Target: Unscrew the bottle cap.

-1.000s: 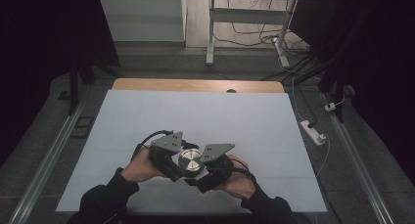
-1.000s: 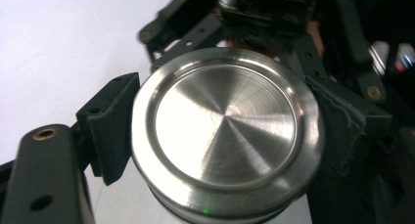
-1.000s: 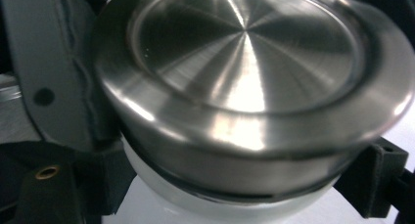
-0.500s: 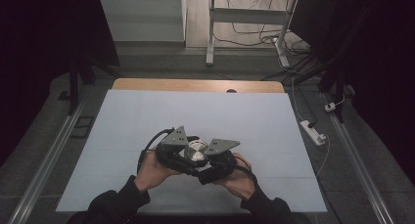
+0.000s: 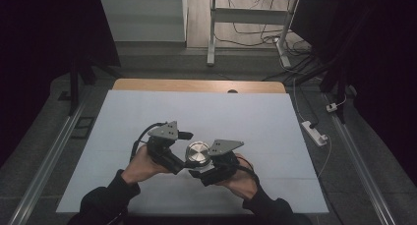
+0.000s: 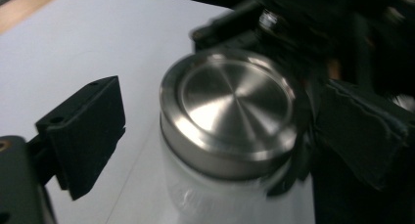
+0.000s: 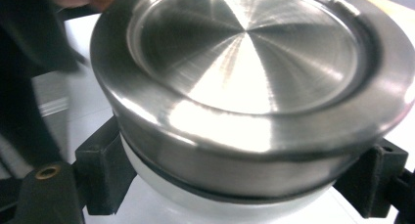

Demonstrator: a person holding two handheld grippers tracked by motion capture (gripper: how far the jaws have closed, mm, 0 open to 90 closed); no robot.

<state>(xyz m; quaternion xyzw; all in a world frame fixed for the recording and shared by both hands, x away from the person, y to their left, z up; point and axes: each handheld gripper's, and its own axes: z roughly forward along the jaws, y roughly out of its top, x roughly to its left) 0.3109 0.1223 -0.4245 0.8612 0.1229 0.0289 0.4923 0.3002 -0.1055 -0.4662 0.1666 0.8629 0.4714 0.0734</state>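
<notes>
- Both hands have slid toward the person's side of the table since half a second ago, and the left gripper has pulled off to the side a bit, so the jar looks like it's riding mostly with the right one now.
- Jar itself: frosted white body with a brushed steel lid, upright or close to it, sitting mid-table between the two grippers.
- Right gripper is clamped on the jar body just under the lid, one black jaw on each side, both touching.
- Left gripper is released: in its own view one jaw stands clear of the lid with white table showing in the gap. Blurry, so it's probably mid-move.
- Guessing the left one is lining up on the lid to twist it off while the right holds the body steady. Lid's still on.
- Everything sits on the white table cover; wooden table edge at the far end.
</notes>
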